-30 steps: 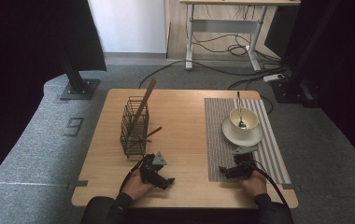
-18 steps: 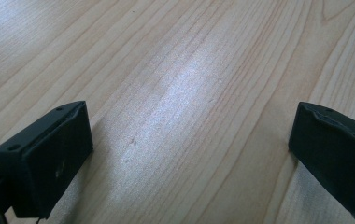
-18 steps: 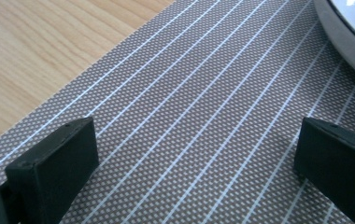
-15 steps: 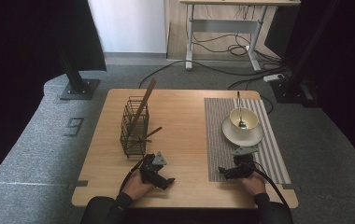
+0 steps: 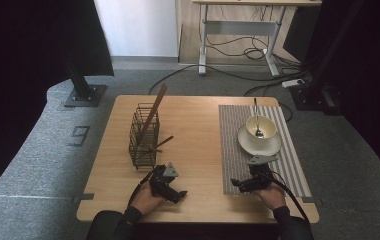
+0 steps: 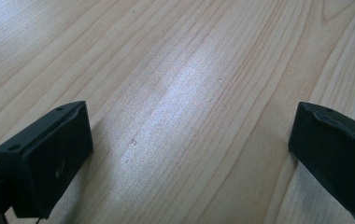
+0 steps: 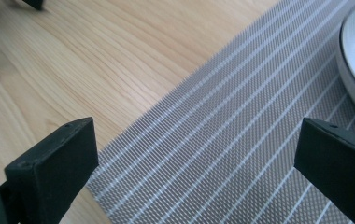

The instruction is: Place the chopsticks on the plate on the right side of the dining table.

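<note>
Wood-grain surface (image 5: 198, 130), pale and square-ish with rounded corners, sits in the middle of the high view. Counting it up: one black wire basket (image 5: 143, 136) at centre left, boxy with thin vertical bars, and two long brown sticks in it, a wooden stick (image 5: 154, 111) leaning up toward the top of the frame and a shorter thin stick (image 5: 162, 143) poking out to the right. One grey woven placemat (image 5: 258, 150) with pale stripes covers the right part of the surface. On it, toward the upper right, one round white saucer (image 5: 259, 143) carries one cream bowl (image 5: 261, 128), with one metal spoon (image 5: 257, 120) standing in the bowl.

Two grippers, both low in the frame. The left gripper (image 5: 174, 191) rests on bare wood at lower centre, just below the basket; its own view shows both black blocky jaws spread wide with nothing but grain between them. The right gripper (image 5: 242, 183) sits at the placemat's lower left edge, near the saucer but apart from it, jaws also spread wide and holding nothing. In the right gripper view the mat's mesh weave is clear and the saucer's glossy rim curves in at the upper right.
</note>
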`<state>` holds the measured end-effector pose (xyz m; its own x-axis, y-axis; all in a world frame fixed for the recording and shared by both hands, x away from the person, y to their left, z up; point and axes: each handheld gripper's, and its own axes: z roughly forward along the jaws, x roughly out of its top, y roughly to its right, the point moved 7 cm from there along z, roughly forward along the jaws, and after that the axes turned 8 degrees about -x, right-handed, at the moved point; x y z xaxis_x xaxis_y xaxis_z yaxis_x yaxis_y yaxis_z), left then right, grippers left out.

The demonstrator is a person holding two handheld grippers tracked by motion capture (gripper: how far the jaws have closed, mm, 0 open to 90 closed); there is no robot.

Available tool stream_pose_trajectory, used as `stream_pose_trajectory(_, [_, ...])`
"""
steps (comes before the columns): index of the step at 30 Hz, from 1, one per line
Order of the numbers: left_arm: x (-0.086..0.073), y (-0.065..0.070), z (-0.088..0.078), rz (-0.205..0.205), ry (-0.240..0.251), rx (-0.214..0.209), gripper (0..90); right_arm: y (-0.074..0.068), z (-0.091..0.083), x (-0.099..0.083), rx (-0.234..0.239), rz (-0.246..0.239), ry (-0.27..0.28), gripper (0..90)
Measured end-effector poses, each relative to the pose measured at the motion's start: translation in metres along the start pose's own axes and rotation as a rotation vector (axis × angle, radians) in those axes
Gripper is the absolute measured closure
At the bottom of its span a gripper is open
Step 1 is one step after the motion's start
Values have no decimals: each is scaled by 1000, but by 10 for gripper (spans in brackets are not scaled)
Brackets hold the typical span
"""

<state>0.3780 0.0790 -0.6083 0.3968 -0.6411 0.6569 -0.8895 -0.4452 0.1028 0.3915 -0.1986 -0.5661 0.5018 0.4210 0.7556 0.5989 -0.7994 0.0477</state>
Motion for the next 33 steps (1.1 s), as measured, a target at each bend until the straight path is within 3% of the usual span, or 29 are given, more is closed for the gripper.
stream_pose_trajectory(15, [0,0,0,-3,4,-1,0,-15,-13,41,47,9,31,0])
stream_pose_trajectory(20, [0,0,0,-3,4,-1,0,-21,-15,58,61,-9,49,0])
stream_pose_trajectory(33, [0,0,0,-3,2,-2,0,-41,-9,89,95,-48,36,0])
